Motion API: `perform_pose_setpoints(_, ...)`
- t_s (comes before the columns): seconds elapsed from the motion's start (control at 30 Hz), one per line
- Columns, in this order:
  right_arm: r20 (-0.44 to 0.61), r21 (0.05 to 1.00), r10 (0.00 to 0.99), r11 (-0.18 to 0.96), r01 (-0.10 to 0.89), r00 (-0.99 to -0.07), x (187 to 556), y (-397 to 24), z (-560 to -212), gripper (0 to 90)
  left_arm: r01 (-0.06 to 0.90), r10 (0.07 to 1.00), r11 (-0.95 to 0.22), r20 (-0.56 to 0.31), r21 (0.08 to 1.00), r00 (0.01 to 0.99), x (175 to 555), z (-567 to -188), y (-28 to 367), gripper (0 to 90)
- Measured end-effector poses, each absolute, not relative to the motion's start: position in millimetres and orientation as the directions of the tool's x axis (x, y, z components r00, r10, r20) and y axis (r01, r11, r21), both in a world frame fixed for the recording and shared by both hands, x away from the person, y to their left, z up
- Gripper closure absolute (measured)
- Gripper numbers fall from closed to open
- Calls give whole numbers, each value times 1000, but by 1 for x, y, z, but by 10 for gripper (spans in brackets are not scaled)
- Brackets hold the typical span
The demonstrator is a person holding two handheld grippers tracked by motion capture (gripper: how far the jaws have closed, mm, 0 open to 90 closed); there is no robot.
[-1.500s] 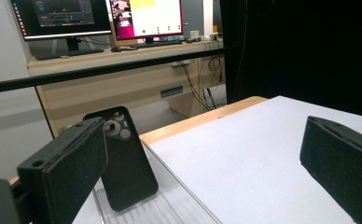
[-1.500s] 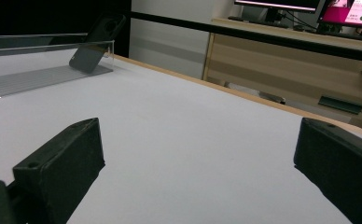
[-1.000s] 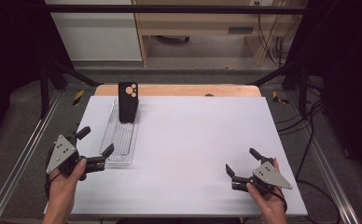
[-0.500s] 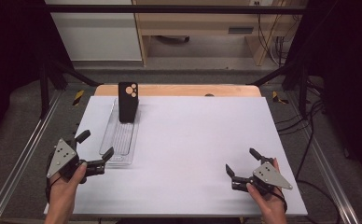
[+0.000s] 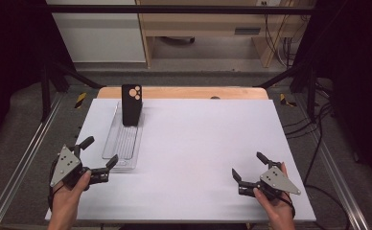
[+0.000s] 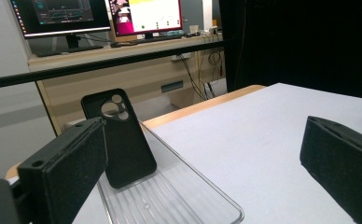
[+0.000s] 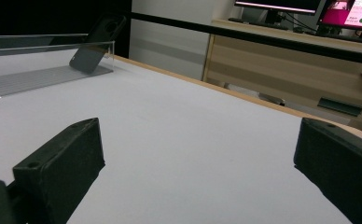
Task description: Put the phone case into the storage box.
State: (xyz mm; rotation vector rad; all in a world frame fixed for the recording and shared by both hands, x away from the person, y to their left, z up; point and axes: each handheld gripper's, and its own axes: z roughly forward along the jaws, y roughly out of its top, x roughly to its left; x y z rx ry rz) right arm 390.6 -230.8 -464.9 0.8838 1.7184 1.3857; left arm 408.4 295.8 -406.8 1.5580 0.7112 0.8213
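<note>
Upright at the far end of a clear ribbed plastic tray (image 5: 122,143), a black phone case with round camera cut-outs (image 5: 131,105) leans untouched on the white table (image 5: 198,143); the left claw (image 5: 99,162) hovers wide open just beside the tray's near end, the right claw (image 5: 249,168) wide and well apart; work looks barely begun

A white table top (image 5: 198,158) with a wooden far edge (image 5: 184,92) stands on a grey floor (image 5: 21,143), framed by black bars (image 5: 174,8). Beyond it a light wooden desk (image 6: 123,70) carries two lit monitors (image 6: 144,16) and a keyboard (image 6: 132,43). Black cables (image 5: 318,139) trail along the floor at the right.
</note>
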Motion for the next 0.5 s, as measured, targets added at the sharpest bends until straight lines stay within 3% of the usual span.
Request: perform_pose_setpoints(0.5, -128, 983, 864, 177, 56, -486, 391, -231, -465, 20, -2, 814, -130, 107, 992, 571, 406, -414, 294, 3)
